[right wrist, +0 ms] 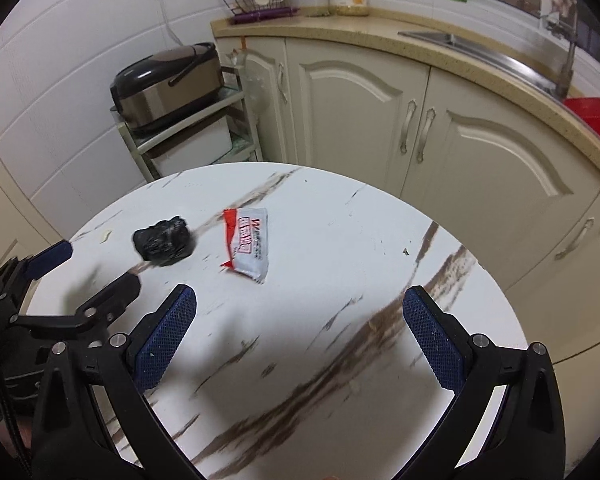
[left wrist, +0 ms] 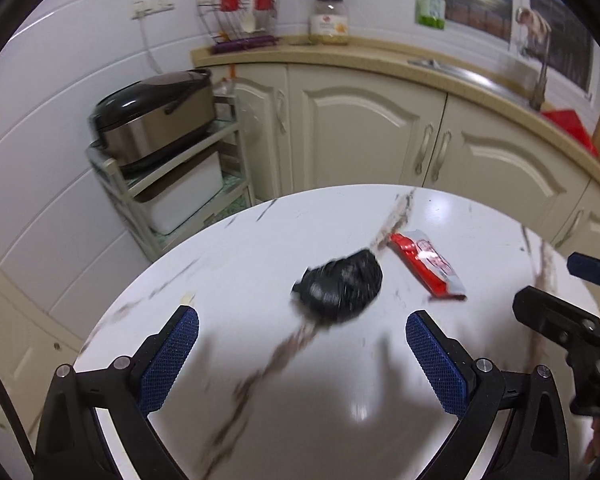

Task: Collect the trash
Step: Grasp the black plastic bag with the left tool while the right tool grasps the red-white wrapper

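Observation:
A crumpled black plastic bag (left wrist: 340,288) lies on the round white marble table (left wrist: 260,400), just ahead of my open, empty left gripper (left wrist: 302,320). A red and white snack wrapper (left wrist: 428,266) lies flat to its right. In the right wrist view the black bag (right wrist: 163,241) is at the left and the wrapper (right wrist: 247,243) is ahead, left of centre. My right gripper (right wrist: 300,300) is open and empty, short of the wrapper. The left gripper (right wrist: 96,276) shows at the left edge there, and the right gripper (left wrist: 556,288) at the right edge of the left view.
The table (right wrist: 380,280) ends in a curved edge ahead. Beyond it stand cream kitchen cabinets (left wrist: 380,128), a counter with a sink (right wrist: 480,48) and a jar (left wrist: 329,20). A rice cooker (left wrist: 156,116) sits on a shelf rack at the left.

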